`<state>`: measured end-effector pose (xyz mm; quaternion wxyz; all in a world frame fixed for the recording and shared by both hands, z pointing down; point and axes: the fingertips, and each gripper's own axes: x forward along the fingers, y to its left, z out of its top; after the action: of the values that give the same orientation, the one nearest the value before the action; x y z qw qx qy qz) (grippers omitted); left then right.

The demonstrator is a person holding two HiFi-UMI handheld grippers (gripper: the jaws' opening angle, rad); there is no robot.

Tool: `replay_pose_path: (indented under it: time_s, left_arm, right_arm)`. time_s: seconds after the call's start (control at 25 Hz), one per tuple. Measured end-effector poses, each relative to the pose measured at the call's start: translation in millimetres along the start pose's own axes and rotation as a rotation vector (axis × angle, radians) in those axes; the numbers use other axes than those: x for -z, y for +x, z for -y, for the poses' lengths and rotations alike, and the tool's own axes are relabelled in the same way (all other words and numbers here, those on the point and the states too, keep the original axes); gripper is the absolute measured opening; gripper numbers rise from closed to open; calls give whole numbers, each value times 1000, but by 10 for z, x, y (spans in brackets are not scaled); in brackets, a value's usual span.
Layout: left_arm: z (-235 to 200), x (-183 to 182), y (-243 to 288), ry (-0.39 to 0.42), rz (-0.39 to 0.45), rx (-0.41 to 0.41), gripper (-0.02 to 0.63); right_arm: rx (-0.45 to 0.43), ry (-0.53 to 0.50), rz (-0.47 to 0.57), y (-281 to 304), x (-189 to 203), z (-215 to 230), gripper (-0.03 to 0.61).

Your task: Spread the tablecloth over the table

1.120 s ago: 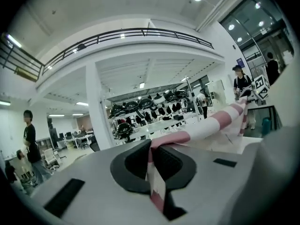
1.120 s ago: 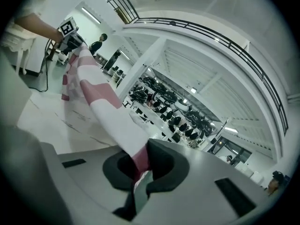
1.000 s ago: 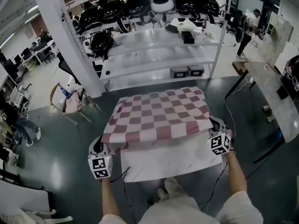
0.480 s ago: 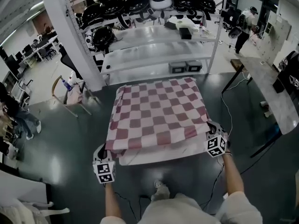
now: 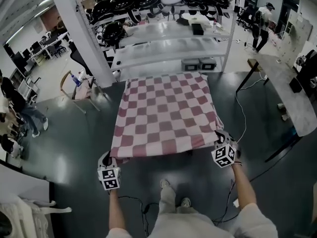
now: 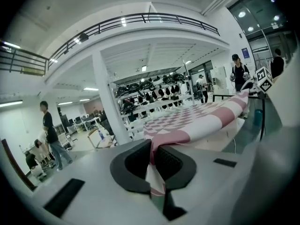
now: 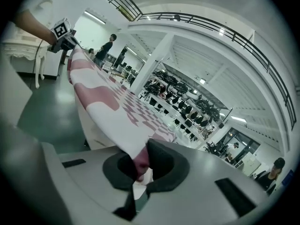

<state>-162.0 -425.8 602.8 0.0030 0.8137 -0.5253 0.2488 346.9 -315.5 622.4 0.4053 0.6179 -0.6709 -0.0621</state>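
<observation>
Head view: left tongs (image 5: 105, 158), right tongs (image 5: 218, 136) clamped on tablecloth (image 5: 166, 114) corners; risk of skew or slipped corner from uneven pull.

The cloth (image 5: 166, 113) hides the whole counter (image 6: 218, 136) top beyond both tools. Only a pale edge shows under the hem in the left tool view. The cloth corner in the left tool (image 5: 106, 158) vanishes between the pressed pads, and so does the corner in the right tool (image 5: 218, 134). Behind the tools, the person's arms (image 5: 115, 212) are cut off by the bottom edge. The dark things on the shelves (image 5: 168, 48) far beyond are too small to name.
</observation>
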Motion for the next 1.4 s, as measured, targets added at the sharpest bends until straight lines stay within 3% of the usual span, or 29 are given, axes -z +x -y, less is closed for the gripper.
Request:
replay_pose_path:
  time_s: [0.16, 0.32, 0.52, 0.72, 0.8, 0.96, 1.12, 1.2, 1.24, 1.4]
  left_arm:
    - [129, 363, -322, 6, -12, -7, 31]
    - [432, 789, -488, -18, -84, -14, 31]
    - [693, 1123, -486, -36, -106, 34, 32]
    - [901, 1582, -331, -18, -186, 99, 34]
    - [979, 1749, -293, -11, -205, 116, 94]
    - [1041, 2123, -267, -40, -248, 130, 287]
    - [1049, 2466, -354, -42, -300, 125, 333]
    - [1042, 2599, -402, -55, -306, 119, 364]
    - [1036, 2650, -421, -60, -304, 116, 367]
    - [1063, 2785, -524, -71, -313, 109, 379]
  right_arm:
    - [-19, 1, -5, -330, 295, -429, 18]
    - [-35, 16, -12, -502, 641, -616, 18]
    - [-41, 69, -47, -503, 847, -752, 21]
    - [-69, 78, -90, -303, 986, -1075, 37]
    - [-83, 79, -110, -246, 1086, -1213, 48]
    - [-94, 89, -130, -145, 1264, -1415, 112]
    - [-76, 107, -143, -142, 1442, -1561, 217]
    - [-86, 115, -155, -162, 1567, -1655, 361]
    - [-91, 121, -161, -185, 1635, -1700, 396]
    - [-101, 179, -184, -351, 1856, -1852, 386]
